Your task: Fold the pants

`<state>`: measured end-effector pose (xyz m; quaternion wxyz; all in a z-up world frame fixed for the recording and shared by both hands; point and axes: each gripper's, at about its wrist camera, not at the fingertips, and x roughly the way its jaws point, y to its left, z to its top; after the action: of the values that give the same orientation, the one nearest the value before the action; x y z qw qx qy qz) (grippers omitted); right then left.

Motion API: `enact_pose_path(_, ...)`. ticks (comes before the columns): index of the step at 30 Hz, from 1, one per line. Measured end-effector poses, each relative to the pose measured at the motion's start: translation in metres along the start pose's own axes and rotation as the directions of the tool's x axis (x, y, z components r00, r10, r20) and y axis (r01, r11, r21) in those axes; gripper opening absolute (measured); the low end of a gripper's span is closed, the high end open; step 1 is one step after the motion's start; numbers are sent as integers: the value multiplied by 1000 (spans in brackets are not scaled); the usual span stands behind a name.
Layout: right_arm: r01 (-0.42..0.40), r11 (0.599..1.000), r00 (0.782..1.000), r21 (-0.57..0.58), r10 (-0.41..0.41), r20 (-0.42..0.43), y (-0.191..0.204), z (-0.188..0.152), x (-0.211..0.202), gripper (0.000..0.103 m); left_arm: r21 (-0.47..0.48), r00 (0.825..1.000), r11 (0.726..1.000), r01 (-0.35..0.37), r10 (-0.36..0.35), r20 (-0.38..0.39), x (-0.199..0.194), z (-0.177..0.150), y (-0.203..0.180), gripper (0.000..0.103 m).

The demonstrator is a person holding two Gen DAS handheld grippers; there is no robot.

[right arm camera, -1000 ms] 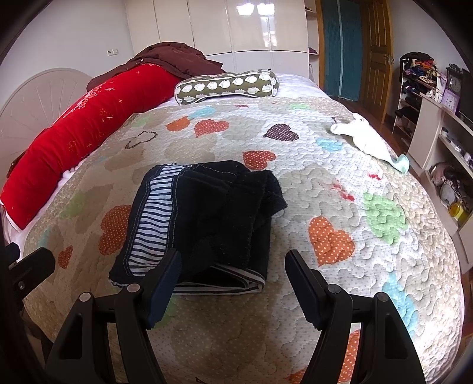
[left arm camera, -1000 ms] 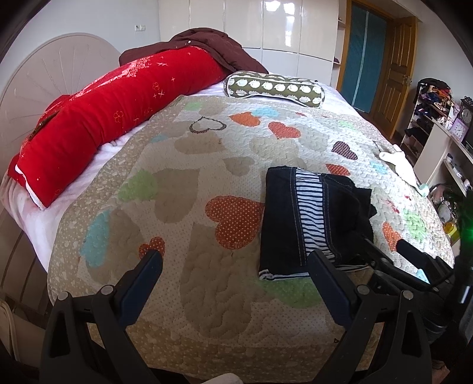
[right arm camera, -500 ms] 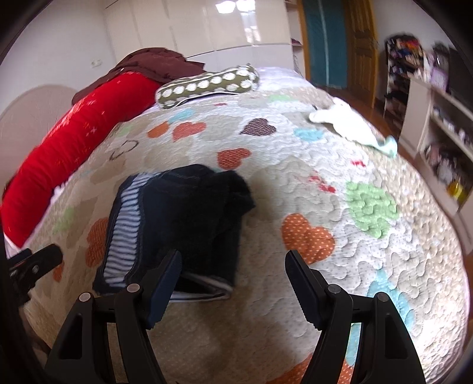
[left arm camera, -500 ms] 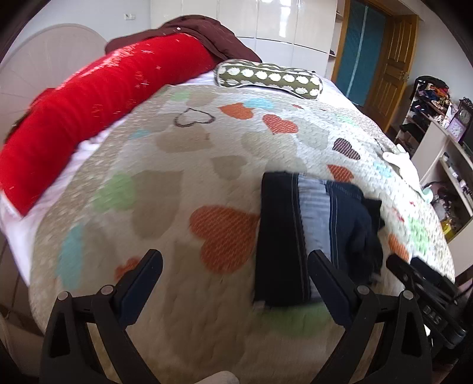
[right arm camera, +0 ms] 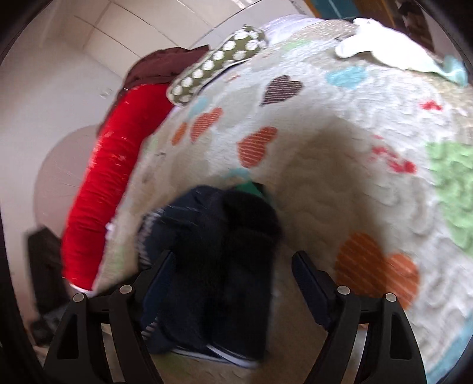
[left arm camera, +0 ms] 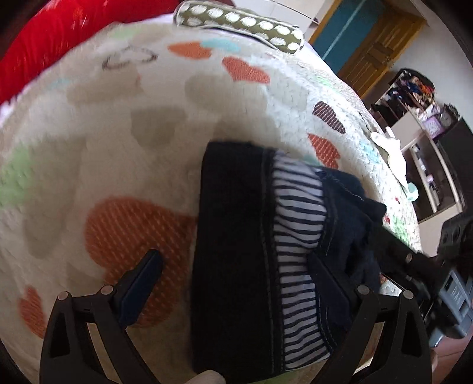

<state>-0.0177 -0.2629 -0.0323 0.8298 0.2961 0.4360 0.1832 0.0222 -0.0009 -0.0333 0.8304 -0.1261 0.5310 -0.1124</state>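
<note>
Heart-print quilt [left arm camera: 118, 124] on bed carries folded dark pants [left arm camera: 236, 265], red bolster [right arm camera: 100, 206], dotted pillow [left arm camera: 239, 26]; both tongs, left [left arm camera: 233, 283] and right [right arm camera: 233, 283], open, no readable writing.

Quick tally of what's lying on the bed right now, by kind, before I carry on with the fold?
Folded dark navy pants with striped lining: 1
Long red bolster: 1
Olive pillow with white dots: 1
Maroon garment: 1
White cloth: 1
Heart-patterned quilt: 1
Total: 6

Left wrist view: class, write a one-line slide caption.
Open left claw poised over dark folded pants with striped lining on a heart-patterned quilt.
</note>
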Motion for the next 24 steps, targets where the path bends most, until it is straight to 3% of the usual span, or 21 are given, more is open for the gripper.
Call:
enact_pose_path(1, -20, 1000, 1000, 6, 20, -5, 0, 2, 3, 83, -16, 1000, 1000, 12, -11, 9, 0, -1, 2, 98)
enact_pose_path(3, -46, 999, 999, 11, 46, -25, 1, 3, 12, 63, -50, 999, 998, 38, -37, 19, -2, -1, 6, 94)
enact_pose_path(4, -53, 998, 998, 14, 54, -35, 1, 4, 15, 60, -64, 998, 996, 59, -58, 25, -3, -1, 7, 77)
enact_pose_path(6, -76, 997, 996, 17, 77, -36, 2, 4, 17, 43, -65, 993, 991, 117, -117, 13, -5, 1, 5, 50)
enact_pose_path(9, -114, 993, 993, 10, 114, -30, 8, 9, 10, 34, -42, 994, 993, 109, -107, 35, -13, 9, -5, 40)
enact_pose_path(16, -106, 991, 994, -85, 107, 14, 41, 46, 2, 33, -9, 991, 995, 99, -97, 88, -16, 59, -24, 38)
enact_pose_path(20, -69, 994, 997, -89, 72, 37, 41, 80, 16, 33, 0, 992, 999, 43, -43, 122, -2, 91, -26, 38)
enact_pose_path(24, -18, 996, 999, -84, 21, 29, 32, 104, 40, 33, -22, 994, 1000, 0, 2, 106, 25, 109, -17, 47)
